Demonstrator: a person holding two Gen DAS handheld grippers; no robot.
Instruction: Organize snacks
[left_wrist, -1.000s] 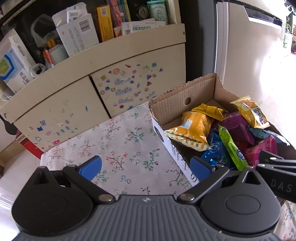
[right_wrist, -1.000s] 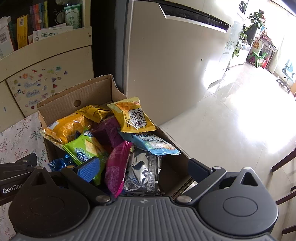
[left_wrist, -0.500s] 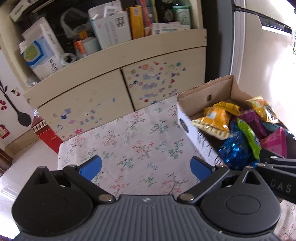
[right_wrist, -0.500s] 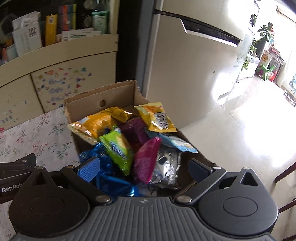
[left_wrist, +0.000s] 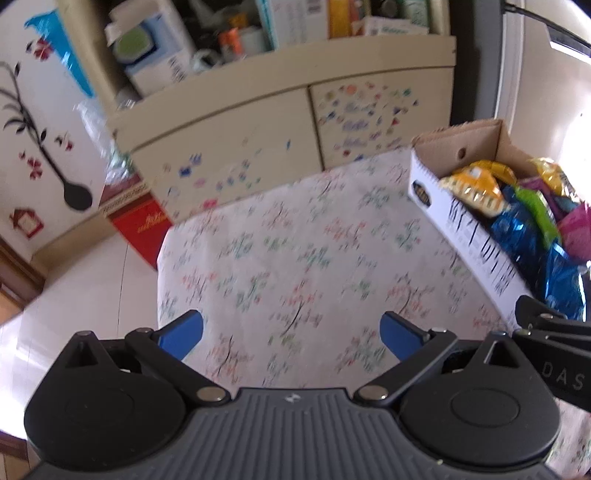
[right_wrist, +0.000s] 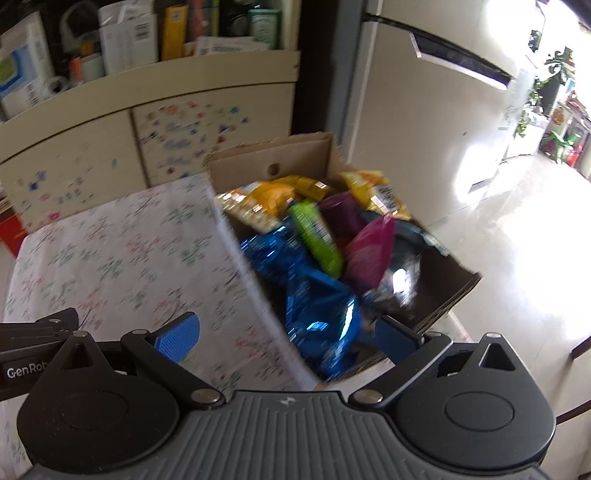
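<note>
A cardboard box (right_wrist: 295, 155) stands on the right side of a floral-cloth table (left_wrist: 295, 258) and holds several snack bags: orange (right_wrist: 266, 199), green (right_wrist: 317, 236), magenta (right_wrist: 369, 251), blue foil (right_wrist: 317, 314), silver (right_wrist: 399, 277). The same box (left_wrist: 461, 236) shows at the right edge of the left wrist view. My left gripper (left_wrist: 291, 332) hangs open over the bare cloth, left of the box, holding nothing. My right gripper (right_wrist: 288, 332) is open above the box's near left wall, with the blue foil bag between and below its pads, untouched.
Behind the table is a cream cabinet (left_wrist: 258, 122) with stickers and a shelf of boxes and bottles. A red box (left_wrist: 144, 225) sits on the floor at the left. A fridge (right_wrist: 424, 122) stands right of the cardboard box, with bright tiled floor (right_wrist: 517, 258) beyond.
Both grippers have pulled back and up from the box, so more of the table shows. The left view has swung left. Both stay open; the snack bags lie as before.
</note>
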